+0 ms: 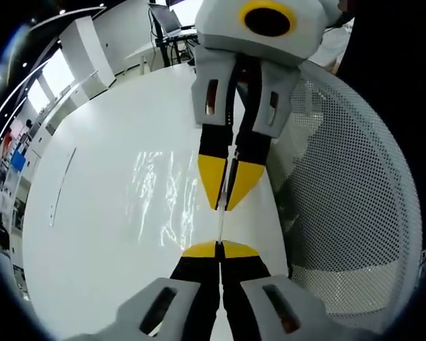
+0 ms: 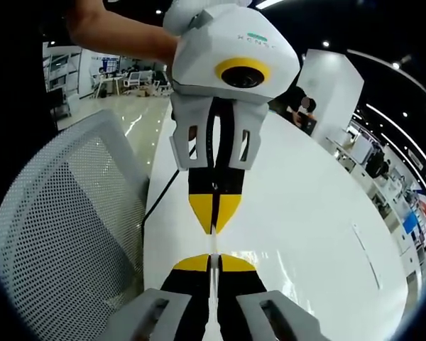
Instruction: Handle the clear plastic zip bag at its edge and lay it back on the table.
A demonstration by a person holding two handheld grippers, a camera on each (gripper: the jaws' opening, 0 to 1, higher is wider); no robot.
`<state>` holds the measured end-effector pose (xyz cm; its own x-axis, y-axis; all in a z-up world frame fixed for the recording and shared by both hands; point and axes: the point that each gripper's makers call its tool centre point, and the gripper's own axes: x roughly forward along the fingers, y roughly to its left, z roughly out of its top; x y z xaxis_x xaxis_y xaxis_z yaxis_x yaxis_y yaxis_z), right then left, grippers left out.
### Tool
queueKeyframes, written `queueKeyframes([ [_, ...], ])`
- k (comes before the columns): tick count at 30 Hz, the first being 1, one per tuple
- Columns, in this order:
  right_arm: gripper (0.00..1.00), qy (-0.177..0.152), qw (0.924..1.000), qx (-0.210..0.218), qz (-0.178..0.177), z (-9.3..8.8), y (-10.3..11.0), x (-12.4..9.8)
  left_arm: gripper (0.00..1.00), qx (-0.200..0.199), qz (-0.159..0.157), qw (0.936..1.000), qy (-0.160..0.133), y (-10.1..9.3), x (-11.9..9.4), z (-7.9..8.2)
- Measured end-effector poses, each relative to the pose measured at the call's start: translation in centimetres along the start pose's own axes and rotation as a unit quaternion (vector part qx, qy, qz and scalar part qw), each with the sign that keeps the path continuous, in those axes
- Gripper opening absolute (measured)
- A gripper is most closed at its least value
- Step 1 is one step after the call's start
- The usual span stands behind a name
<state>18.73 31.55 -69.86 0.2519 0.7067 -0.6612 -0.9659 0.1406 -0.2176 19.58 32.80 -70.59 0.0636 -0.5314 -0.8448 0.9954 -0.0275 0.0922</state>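
Note:
The clear plastic zip bag (image 1: 163, 202) shows as a shimmering sheet over the white table (image 1: 85, 241), stretched to the left of both grippers. Its edge (image 1: 220, 226) runs as a thin pale line between the two pairs of yellow tips. My left gripper (image 1: 220, 249) rises from the bottom of the left gripper view, shut on that edge. My right gripper (image 1: 227, 204) comes down from the top, also shut on it. In the right gripper view my right gripper (image 2: 214, 261) and the left gripper (image 2: 214, 229) pinch the bag edge (image 2: 214, 245), seen edge-on.
A white mesh chair (image 1: 355, 206) (image 2: 64, 227) stands close against the table edge beside the grippers. A person's forearm (image 2: 121, 35) holds the left gripper. A dark cable (image 2: 160, 195) hangs along the table (image 2: 312, 234) rim. Desks and equipment stand far behind.

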Motion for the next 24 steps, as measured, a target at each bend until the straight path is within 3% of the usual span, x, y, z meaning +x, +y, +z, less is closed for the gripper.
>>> queueKeyframes([
  [24, 0.00, -0.003, 1.0000, 0.007, -0.005, 0.09, -0.13, -0.12, 0.00, -0.001, 0.001, 1.0000, 0.005, 0.23, -0.32, -0.60],
])
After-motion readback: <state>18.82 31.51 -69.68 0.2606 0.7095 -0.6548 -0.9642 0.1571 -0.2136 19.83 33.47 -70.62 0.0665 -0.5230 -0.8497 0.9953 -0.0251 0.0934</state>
